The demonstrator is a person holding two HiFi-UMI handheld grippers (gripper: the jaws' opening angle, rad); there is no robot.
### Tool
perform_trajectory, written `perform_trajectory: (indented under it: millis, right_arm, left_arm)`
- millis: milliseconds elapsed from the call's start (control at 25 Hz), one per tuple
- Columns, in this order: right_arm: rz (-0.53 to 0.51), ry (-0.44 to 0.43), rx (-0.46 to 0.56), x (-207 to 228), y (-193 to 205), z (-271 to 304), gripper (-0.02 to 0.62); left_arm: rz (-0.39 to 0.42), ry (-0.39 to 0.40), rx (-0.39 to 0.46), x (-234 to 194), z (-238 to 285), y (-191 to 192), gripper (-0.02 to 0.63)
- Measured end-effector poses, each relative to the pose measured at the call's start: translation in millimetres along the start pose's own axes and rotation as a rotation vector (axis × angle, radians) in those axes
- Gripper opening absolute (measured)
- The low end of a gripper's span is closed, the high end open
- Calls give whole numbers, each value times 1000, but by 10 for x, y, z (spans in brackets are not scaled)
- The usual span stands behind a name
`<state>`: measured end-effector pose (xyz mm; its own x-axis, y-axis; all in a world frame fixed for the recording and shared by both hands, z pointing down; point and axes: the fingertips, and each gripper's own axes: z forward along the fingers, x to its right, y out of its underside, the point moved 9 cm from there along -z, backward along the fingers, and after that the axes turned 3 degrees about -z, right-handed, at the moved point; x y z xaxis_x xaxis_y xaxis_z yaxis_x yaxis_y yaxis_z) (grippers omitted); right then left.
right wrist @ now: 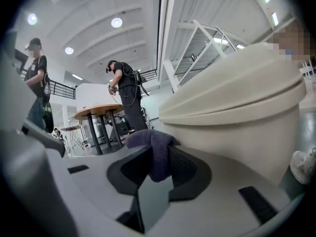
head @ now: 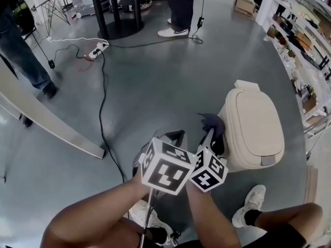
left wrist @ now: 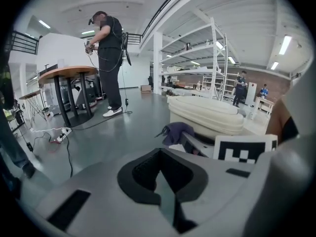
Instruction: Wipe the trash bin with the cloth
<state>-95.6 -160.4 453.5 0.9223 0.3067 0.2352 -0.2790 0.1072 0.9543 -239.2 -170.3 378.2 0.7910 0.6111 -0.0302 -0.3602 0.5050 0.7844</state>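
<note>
A cream trash bin (head: 256,125) with its lid down stands on the grey floor, right of my grippers. My right gripper (head: 211,132) is shut on a purple cloth (head: 212,122), which it holds against the bin's left side. In the right gripper view the cloth (right wrist: 155,152) hangs between the jaws and the bin (right wrist: 237,117) rises close on the right. My left gripper (head: 176,135) hovers just to the left, apart from the bin. Its jaws meet with nothing between them (left wrist: 159,152). From there the cloth (left wrist: 177,131) and bin (left wrist: 210,113) lie ahead to the right.
A black cable (head: 102,102) and a power strip (head: 97,49) lie on the floor to the left. A round table's black legs (head: 116,9) and a standing person (head: 178,6) are ahead. Shelving (head: 305,40) lines the right side. My white shoe (head: 251,204) is near the bin.
</note>
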Motion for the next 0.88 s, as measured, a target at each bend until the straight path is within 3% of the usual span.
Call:
perform_trajectory:
  millis: [360,520,880]
  right_arm:
    - [15,47,-42,-54,44,193,92]
    - [-14,58,-91,-25,245,239,92]
    - [-131,-47,-223,78,761,140,92]
  left_arm:
    - [-13,30,67,-70,-22,-31,0]
    - [42,-7,74,-166,49,-6,0]
    - [90,-54,37,-404,267,157,0]
